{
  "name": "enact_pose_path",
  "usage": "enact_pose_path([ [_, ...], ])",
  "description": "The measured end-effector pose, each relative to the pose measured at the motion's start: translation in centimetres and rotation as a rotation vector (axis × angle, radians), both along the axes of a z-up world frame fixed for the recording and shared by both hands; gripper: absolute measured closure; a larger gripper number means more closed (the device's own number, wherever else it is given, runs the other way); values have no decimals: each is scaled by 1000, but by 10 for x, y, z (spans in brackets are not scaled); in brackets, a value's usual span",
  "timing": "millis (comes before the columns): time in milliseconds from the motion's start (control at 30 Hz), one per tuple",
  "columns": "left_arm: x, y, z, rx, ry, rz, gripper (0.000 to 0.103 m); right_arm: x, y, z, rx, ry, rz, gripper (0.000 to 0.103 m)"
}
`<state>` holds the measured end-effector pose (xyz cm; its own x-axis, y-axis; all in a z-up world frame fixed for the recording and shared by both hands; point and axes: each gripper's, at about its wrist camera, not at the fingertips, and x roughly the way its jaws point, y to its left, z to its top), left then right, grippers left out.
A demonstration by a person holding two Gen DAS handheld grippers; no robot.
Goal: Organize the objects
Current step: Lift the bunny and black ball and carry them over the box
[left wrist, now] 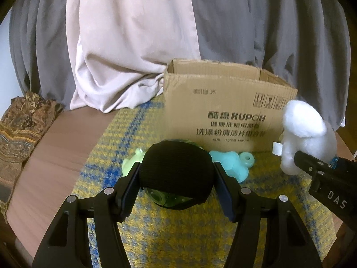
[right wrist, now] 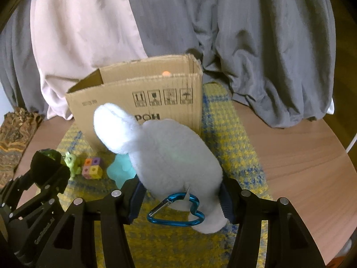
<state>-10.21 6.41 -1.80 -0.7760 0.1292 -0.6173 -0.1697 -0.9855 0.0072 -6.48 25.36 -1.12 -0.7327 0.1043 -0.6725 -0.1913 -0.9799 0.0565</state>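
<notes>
My left gripper (left wrist: 176, 178) is shut on a green ball in a black knit cover (left wrist: 176, 167), held above the yellow-blue mat; it shows at the left of the right wrist view (right wrist: 48, 163). My right gripper (right wrist: 180, 198) is shut on a white plush toy (right wrist: 169, 156) with a blue heart carabiner (right wrist: 176, 212); the plush shows at the right of the left wrist view (left wrist: 305, 134). An open cardboard box (left wrist: 223, 102) stands behind both, also in the right wrist view (right wrist: 142, 102). A light green frog (right wrist: 72, 162), a coloured cube (right wrist: 92, 168) and a teal toy (left wrist: 232, 163) lie before the box.
The yellow-blue woven mat (left wrist: 178, 234) lies on a round wooden table (right wrist: 301, 156). Grey and pink fabric (left wrist: 133, 44) hangs behind the box. A patterned brown cloth (left wrist: 20, 134) sits at the table's left edge. Something small and orange (right wrist: 166, 73) shows inside the box.
</notes>
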Motion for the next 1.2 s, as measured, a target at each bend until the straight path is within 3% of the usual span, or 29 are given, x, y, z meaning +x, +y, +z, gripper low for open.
enact_pose_path([
  [1200, -8, -1, 89, 38, 167, -12, 41, 9, 3, 86, 9, 172, -5, 45],
])
